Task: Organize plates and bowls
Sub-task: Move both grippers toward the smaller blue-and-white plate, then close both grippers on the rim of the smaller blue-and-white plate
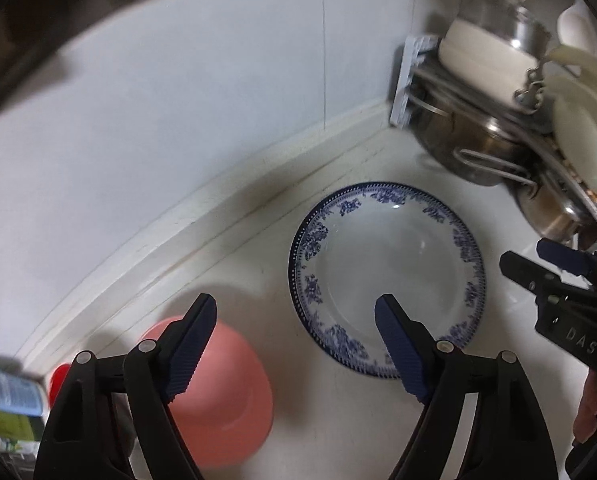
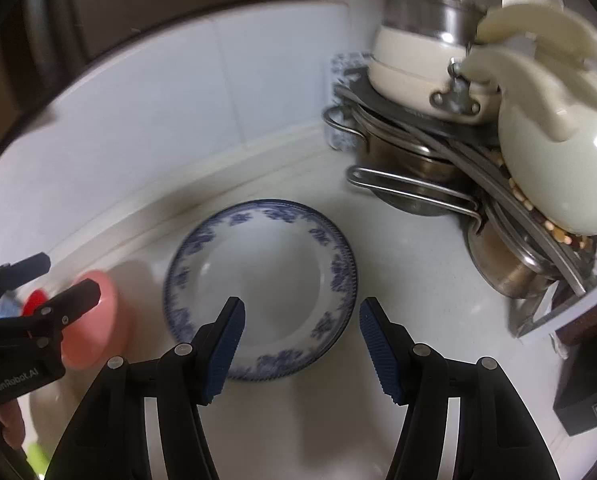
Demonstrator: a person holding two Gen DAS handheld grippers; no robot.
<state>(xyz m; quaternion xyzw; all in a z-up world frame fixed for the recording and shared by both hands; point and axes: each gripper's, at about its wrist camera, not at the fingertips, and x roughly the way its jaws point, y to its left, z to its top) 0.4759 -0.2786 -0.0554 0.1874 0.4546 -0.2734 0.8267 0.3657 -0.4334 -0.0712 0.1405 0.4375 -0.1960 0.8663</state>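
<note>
On the white counter (image 1: 338, 432) against the tiled wall (image 1: 178, 100), nothing looks sorted yet as far as I can judge: the blue-patterned plate (image 1: 386, 272) lies flat and alone in the middle, the pink bowl (image 1: 222, 392) sits apart to its left, not stacked on or in anything, and both my tools are empty. Biggest item is the dish rack (image 2: 558, 272) in the back right corner, already crowded with steel pots (image 2: 402, 152), a cream pot (image 2: 414, 68) on top and a cream kettle (image 2: 558, 152); I guess plate and bowl still have to go there or get stacked, so basically the whole job is left. My left gripper (image 1: 296, 308) has its jaws wide apart, one finger over the bowl, the other over the plate's near rim, holding nothing. My right gripper (image 2: 302, 312) is also spread, hovering over the plate's near edge, gripping nothing; can't tell if it touches the rim. View differences: the right wrist camera shows the kettle in full, beads or beans under it in the rack, and a dark box (image 2: 590, 392) at the right edge; the left camera cuts most of that off. The left wrist camera shows the whole bowl, plus a red cap (image 1: 58, 380) and a white bottle with a blue label (image 1: 10, 392) at far left; the right camera catches only part of the bowl behind my left tool.
</note>
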